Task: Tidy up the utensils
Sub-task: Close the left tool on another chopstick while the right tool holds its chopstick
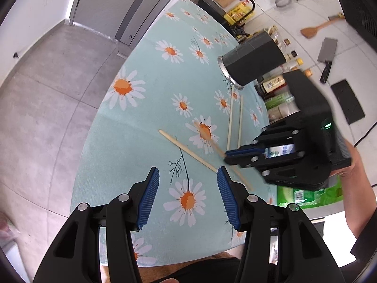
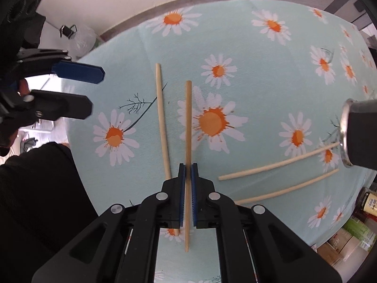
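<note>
Several pale wooden chopsticks lie on the daisy tablecloth (image 2: 271,75). My right gripper (image 2: 188,167) points down at the table and is shut on one chopstick (image 2: 188,122), which runs straight out past its pads. A second chopstick (image 2: 161,118) lies just to its left, and in the left wrist view this chopstick (image 1: 186,149) lies ahead of my left gripper (image 1: 188,176). That gripper is open with nothing between its fingers. Two more chopsticks (image 2: 278,164) lie to the right, near the mouth of a dark cup (image 2: 360,134) lying on its side.
Bottles and packets (image 1: 273,86) crowd the space past the table's right edge, beside a green pack (image 1: 304,195). A cleaver (image 1: 326,54) and a wooden spatula (image 1: 313,29) hang on the tiled wall behind. A person's hand (image 1: 353,162) holds the right gripper. Grey floor lies left of the table.
</note>
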`<state>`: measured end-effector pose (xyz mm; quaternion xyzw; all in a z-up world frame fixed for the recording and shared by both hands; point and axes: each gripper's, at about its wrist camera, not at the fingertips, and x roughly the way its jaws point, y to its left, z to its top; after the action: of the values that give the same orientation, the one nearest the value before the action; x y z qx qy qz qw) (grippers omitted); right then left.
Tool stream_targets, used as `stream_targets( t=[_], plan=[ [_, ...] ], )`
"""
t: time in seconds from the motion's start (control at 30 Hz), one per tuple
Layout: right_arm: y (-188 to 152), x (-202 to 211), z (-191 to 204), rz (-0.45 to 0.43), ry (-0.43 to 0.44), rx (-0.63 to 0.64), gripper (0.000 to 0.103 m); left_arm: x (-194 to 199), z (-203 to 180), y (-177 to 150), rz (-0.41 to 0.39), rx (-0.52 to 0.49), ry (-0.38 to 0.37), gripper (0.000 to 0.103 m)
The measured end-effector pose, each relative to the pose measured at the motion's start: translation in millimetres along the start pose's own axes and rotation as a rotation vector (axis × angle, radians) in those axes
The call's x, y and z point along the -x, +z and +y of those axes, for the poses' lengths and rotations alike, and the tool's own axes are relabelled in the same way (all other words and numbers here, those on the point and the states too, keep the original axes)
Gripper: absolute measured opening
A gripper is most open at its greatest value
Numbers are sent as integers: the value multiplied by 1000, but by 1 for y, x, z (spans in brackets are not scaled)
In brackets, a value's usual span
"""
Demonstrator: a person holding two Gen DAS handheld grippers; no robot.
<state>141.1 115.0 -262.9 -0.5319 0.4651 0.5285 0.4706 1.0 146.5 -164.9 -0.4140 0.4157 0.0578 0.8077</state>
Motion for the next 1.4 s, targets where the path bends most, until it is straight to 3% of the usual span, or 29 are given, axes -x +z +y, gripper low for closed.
stream_targets(
  t=[0.2, 0.33, 0.5, 0.77, 0.83, 0.93, 1.03, 1.17, 1.4],
  plan=[
    [-35, 50, -26, -170, 21, -108, 6, -15, -21, 7, 72, -57, 51, 50],
    [-70, 82, -40, -304, 43, -205, 6, -30, -26, 12, 136, 52, 54, 50],
    [-111, 101, -48, -392, 93, -287, 6, -48, -34, 18, 183, 195, 68, 48],
    [-171, 119, -56, -528, 226, -372, 6, -68, -36, 21, 204, 419, 263, 48],
    [-181, 127, -54, -552, 235, -378, 6, -73, -35, 23, 202, 455, 313, 37],
    [-192, 138, -54, -605, 241, -407, 6, -78, -38, 35, 186, 474, 380, 28],
    [-200, 144, -51, -636, 266, -428, 6, -86, -41, 42, 213, 496, 455, 26],
    [-213, 153, -48, -670, 262, -434, 6, -101, -53, 47, 271, 468, 556, 26],
    [-232, 155, -39, -718, 277, -456, 6, -116, -59, 54, 303, 494, 662, 25]
  ],
)
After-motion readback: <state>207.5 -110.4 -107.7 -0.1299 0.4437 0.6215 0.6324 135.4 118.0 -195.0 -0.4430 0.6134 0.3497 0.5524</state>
